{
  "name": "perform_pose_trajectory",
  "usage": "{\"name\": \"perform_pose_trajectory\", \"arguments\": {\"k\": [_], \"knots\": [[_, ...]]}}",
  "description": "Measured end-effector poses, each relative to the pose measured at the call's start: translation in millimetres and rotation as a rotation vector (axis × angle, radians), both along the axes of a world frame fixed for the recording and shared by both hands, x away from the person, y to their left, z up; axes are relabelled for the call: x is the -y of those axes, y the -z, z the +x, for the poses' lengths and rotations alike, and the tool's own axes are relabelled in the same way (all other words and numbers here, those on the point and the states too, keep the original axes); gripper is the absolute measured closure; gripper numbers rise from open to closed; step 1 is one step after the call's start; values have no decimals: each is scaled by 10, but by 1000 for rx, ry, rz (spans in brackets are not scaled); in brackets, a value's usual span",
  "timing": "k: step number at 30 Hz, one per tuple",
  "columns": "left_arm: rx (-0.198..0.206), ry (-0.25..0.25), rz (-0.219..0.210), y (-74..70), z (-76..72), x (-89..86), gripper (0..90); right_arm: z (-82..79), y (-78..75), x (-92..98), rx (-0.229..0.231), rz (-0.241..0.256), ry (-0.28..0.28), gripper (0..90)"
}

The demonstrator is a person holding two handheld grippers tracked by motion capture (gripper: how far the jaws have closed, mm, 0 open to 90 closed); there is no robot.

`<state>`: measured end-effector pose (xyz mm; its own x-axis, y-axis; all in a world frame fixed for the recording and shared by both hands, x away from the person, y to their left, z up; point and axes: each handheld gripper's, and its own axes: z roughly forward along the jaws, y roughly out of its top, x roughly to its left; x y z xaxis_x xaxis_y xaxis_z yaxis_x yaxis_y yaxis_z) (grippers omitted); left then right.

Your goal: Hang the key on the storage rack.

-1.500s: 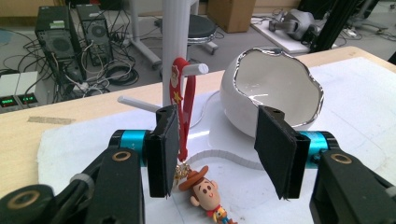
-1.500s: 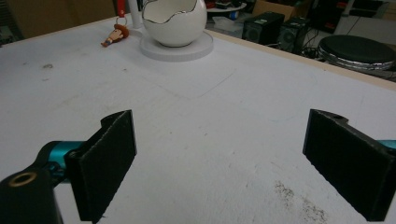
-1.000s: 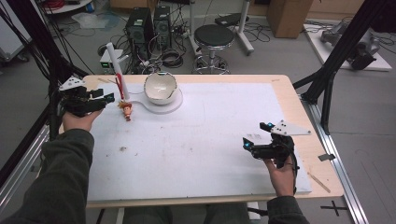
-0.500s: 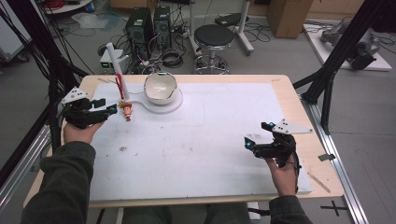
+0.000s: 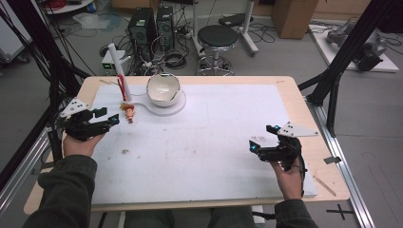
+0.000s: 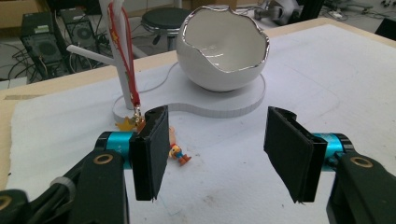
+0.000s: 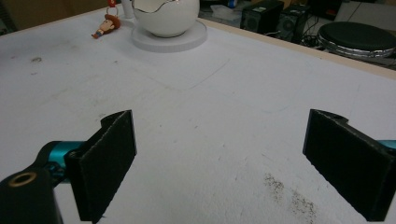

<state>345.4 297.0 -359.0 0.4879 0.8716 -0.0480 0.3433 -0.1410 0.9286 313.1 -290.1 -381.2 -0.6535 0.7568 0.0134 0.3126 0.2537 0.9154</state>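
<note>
A white bowl (image 5: 163, 89) shaped like a cracked eggshell, with a silver rim, stands on a flat white base (image 5: 177, 107) at the back of the table. Left of it rises a white post (image 5: 117, 61) with a red lanyard (image 5: 124, 90). From the lanyard a small toy figure (image 5: 129, 113) lies on the mat. My left gripper (image 5: 109, 117) is open just left of the figure, not touching it. In the left gripper view the figure (image 6: 177, 151) lies past the left fingertip, with the bowl (image 6: 224, 51) behind the left gripper (image 6: 217, 154). My right gripper (image 5: 264, 137) is open and holds nothing at the front right. The right gripper (image 7: 224, 163) faces bare mat.
A white mat (image 5: 209, 156) covers most of the wooden table (image 5: 290, 85), with faint dirt marks (image 5: 125, 152). A thin wooden stick (image 5: 325, 185) lies at the front right corner. Black frame legs (image 5: 332, 90) stand off the right edge, a stool (image 5: 216, 35) and computers (image 5: 142, 26) behind.
My left gripper has drawn back toward the near side, from beside the post to a spot left of the figure. The right gripper has barely moved.
</note>
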Motion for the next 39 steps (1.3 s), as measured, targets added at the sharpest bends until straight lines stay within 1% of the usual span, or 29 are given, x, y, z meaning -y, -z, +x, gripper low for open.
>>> {"name": "perform_pose_trajectory", "arguments": {"k": [5, 7, 8, 10, 12, 13, 18, 27, 32, 35, 39], "knots": [[-6, 12, 29, 6, -63, 14, 400, -6, 12, 6, 0, 1, 0, 88], [2, 13, 28, 4, -89, 19, 397, -9, 13, 5, -1, -3, 0, 88], [7, 12, 20, 10, -109, 19, 397, -9, 13, 4, -1, -1, 0, 88], [8, 11, 20, 29, -138, 16, 394, -13, 16, 3, 1, 0, 0, 88], [0, 7, 23, 62, -168, 4, 395, -20, 21, 0, -4, 0, 0, 88], [-1, 2, 15, 80, -186, 1, 393, -21, 25, 0, -3, 0, -1, 88], [1, -4, 12, 138, -250, -19, 390, -30, 44, 5, -10, -5, 1, 88], [27, 2, 13, 137, -340, -17, 387, -33, 64, 16, -9, -7, 4, 88], [36, 8, 18, 163, -394, -3, 384, -48, 88, 31, -12, -5, 10, 88], [46, 11, 12, 181, -424, -7, 382, -59, 106, 48, -10, -7, 11, 88], [54, 7, 7, 195, -459, -14, 380, -78, 120, 68, -20, -2, 18, 89]]}}
